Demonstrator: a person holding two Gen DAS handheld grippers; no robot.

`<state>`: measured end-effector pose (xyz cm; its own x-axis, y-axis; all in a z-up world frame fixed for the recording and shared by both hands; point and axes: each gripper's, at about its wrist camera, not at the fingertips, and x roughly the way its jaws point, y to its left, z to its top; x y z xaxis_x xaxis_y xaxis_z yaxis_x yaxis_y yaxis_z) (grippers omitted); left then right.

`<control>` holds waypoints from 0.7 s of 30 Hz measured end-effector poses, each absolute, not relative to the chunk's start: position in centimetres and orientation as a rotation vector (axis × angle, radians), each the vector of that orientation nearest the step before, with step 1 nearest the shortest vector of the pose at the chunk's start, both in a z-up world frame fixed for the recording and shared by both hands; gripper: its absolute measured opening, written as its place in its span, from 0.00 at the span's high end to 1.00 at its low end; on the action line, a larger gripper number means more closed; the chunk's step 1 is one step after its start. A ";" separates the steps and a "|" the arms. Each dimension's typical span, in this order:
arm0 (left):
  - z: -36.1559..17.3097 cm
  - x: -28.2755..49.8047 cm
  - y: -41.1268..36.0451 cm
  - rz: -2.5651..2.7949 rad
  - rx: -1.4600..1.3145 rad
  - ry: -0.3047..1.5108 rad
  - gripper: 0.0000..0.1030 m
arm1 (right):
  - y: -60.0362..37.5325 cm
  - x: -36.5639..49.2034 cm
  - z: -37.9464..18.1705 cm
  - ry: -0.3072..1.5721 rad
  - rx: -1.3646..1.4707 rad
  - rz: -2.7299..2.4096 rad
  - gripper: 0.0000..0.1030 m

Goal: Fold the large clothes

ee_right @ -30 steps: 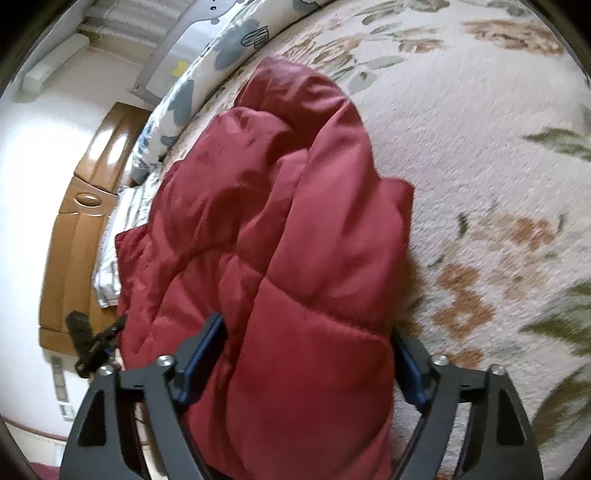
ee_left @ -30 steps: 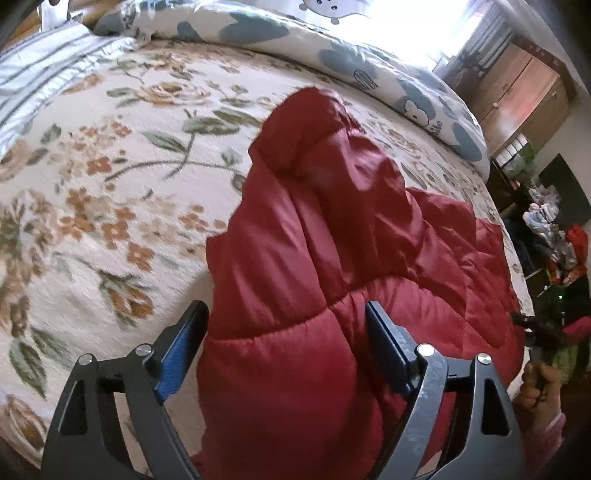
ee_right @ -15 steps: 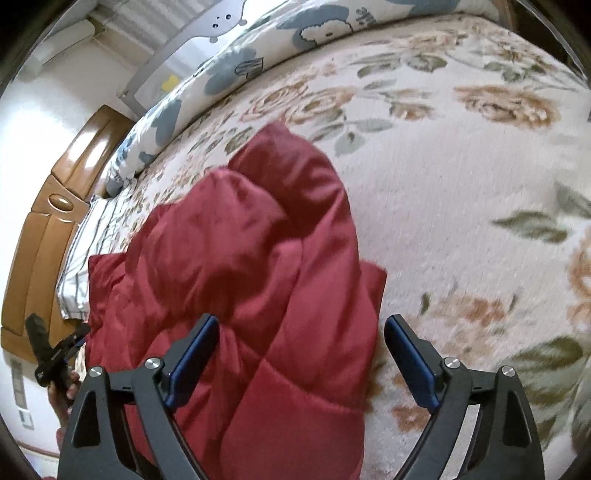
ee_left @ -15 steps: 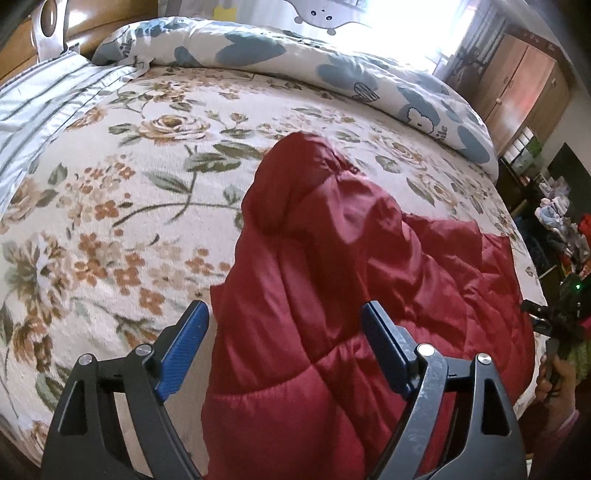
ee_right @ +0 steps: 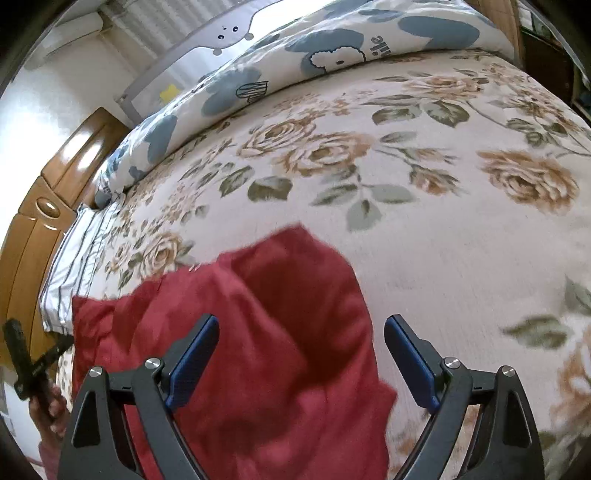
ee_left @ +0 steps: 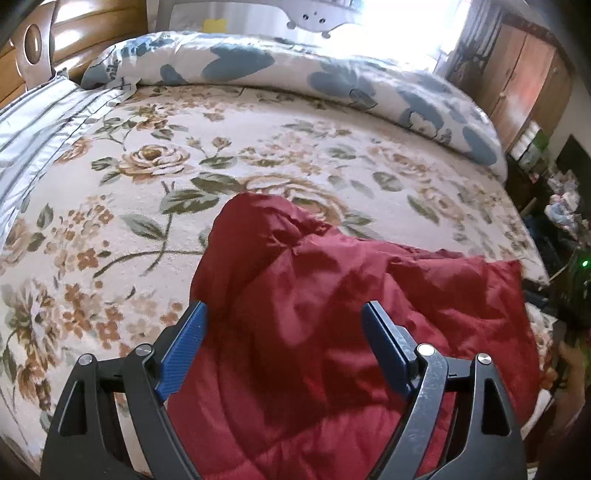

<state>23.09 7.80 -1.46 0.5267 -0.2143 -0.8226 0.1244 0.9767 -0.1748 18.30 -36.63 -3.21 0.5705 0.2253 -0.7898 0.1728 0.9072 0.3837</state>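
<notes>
1. A red quilted jacket (ee_left: 332,314) is seen lying bunched on a bed covered by a cream blanket (ee_left: 184,147) printed with roses and green leaves.
2. In the left wrist view, the left claw (ee_left: 284,317) is held above the near part of the jacket, with its blue-padded fingers (ee_left: 184,347) spread wide apart and nothing gripped between them.
3. A raised hump of red fabric is seen at the far end of the jacket, and a flatter panel is spread towards the right edge of the bed.
4. In the right wrist view, the right claw (ee_right: 301,332) is likewise held over the jacket (ee_right: 258,350), its fingers (ee_right: 410,362) wide apart and empty; this view is slightly blurred.
5. A rolled white duvet (ee_left: 295,74) with blue patches is laid along the far side of the bed.
6. A grey striped pillow (ee_left: 40,118) is seen at the left, against a glossy wooden headboard (ee_left: 85,33).
7. A wooden wardrobe (ee_left: 524,81) is seen beyond the bed at upper right.
8. At the lower left of the right wrist view, a hand (ee_right: 50,410) gripping a black handle is shown.
</notes>
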 end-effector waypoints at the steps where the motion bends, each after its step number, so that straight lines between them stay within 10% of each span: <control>1: -1.8 23.6 7.7 -0.196 -0.092 1.008 0.18 | -36.6 19.0 -3.3 0.976 0.454 0.034 0.11; 4: -2.9 24.8 7.9 -0.203 -0.118 1.059 0.63 | -36.5 20.3 -3.4 0.974 0.450 0.046 0.32; 6: -3.0 25.1 8.4 -0.190 -0.140 1.065 0.89 | -36.0 20.5 -2.9 0.974 0.414 0.015 0.80; 21: -4.2 29.8 7.4 -0.138 -0.157 1.056 0.94 | -36.7 21.8 -3.0 0.880 0.400 -0.149 0.90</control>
